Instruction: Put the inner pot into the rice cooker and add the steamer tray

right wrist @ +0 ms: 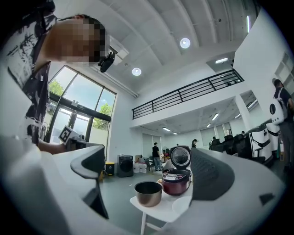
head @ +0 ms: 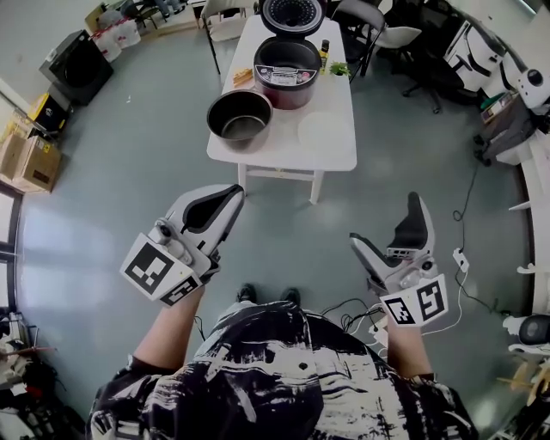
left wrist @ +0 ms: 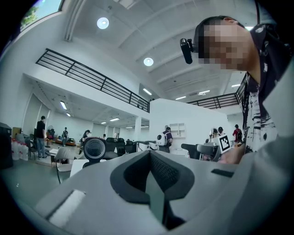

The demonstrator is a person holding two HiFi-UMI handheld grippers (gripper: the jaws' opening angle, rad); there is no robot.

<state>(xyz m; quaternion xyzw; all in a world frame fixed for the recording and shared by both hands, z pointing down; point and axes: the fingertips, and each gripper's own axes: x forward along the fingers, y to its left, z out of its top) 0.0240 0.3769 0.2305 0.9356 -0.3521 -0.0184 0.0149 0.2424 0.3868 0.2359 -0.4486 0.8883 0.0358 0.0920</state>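
On a white table (head: 284,156) ahead of me, the dark red rice cooker (head: 287,73) stands with its lid (head: 292,15) swung up. The dark metal inner pot (head: 240,116) sits on the table to its left front. The white round steamer tray (head: 325,133) lies at the right front. Both grippers are held over the floor, well short of the table. My left gripper (head: 232,196) is shut and empty. My right gripper (head: 384,222) is open and empty. Between its jaws, the right gripper view frames the pot (right wrist: 148,193), cooker (right wrist: 175,181) and tray (right wrist: 181,205).
Chairs (head: 361,21) stand behind the table. A black appliance (head: 79,64) and cardboard boxes (head: 30,159) line the left wall. Cables and a power strip (head: 460,258) lie on the floor at the right, near white machines (head: 507,77). Bare floor lies between me and the table.
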